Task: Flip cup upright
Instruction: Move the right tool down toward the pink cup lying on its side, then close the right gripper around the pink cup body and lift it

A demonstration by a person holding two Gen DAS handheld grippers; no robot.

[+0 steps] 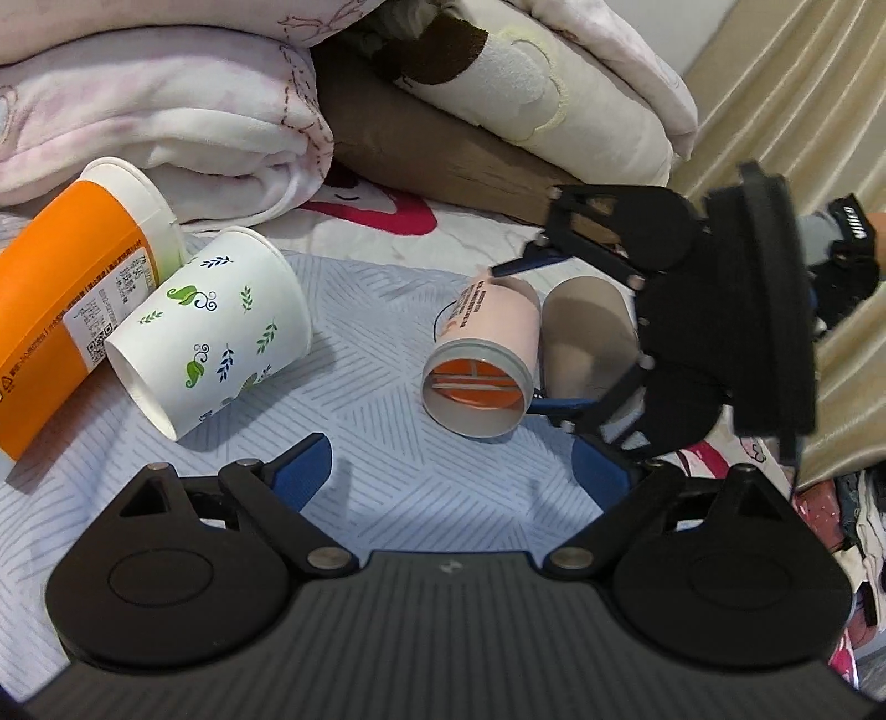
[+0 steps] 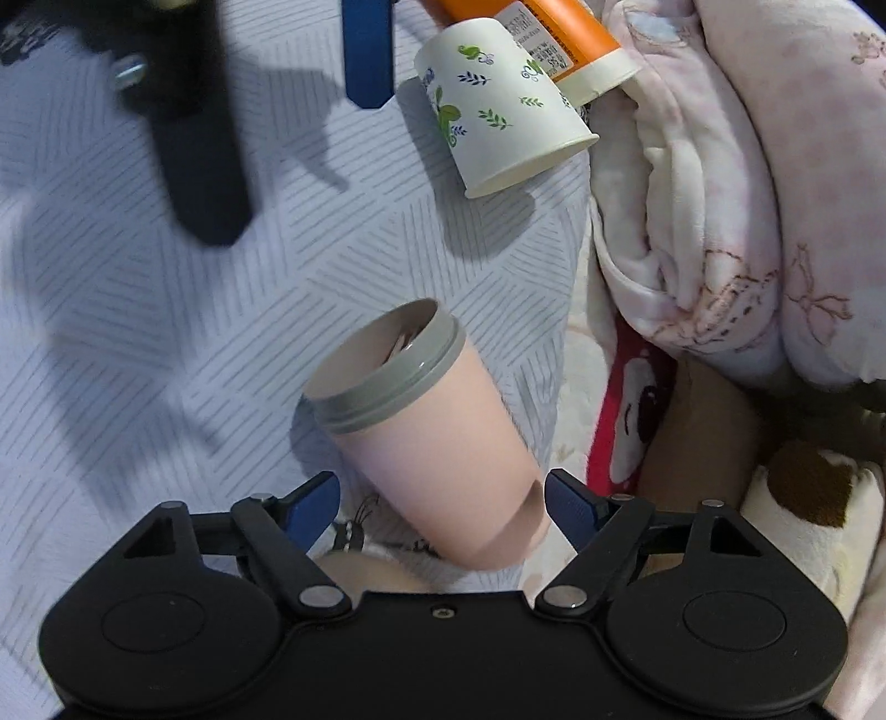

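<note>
A pink cup (image 1: 490,343) with a grey threaded rim lies on its side on the grey-striped sheet, its mouth toward my left wrist camera, orange inside. In the right wrist view the pink cup (image 2: 437,443) lies tilted between my open fingers, which stand apart from it on either side. My right gripper (image 2: 443,501) is open around the cup's base end; in the left wrist view it (image 1: 531,338) reaches in from the right. My left gripper (image 1: 454,471) is open and empty, just in front of the cup's mouth.
A white paper cup (image 1: 213,332) with leaf prints lies on its side at the left, against an orange canister (image 1: 72,288). Both show in the right wrist view: the paper cup (image 2: 498,116) and the canister (image 2: 559,44). Folded pink blankets (image 1: 166,122) and pillows (image 1: 554,99) line the back.
</note>
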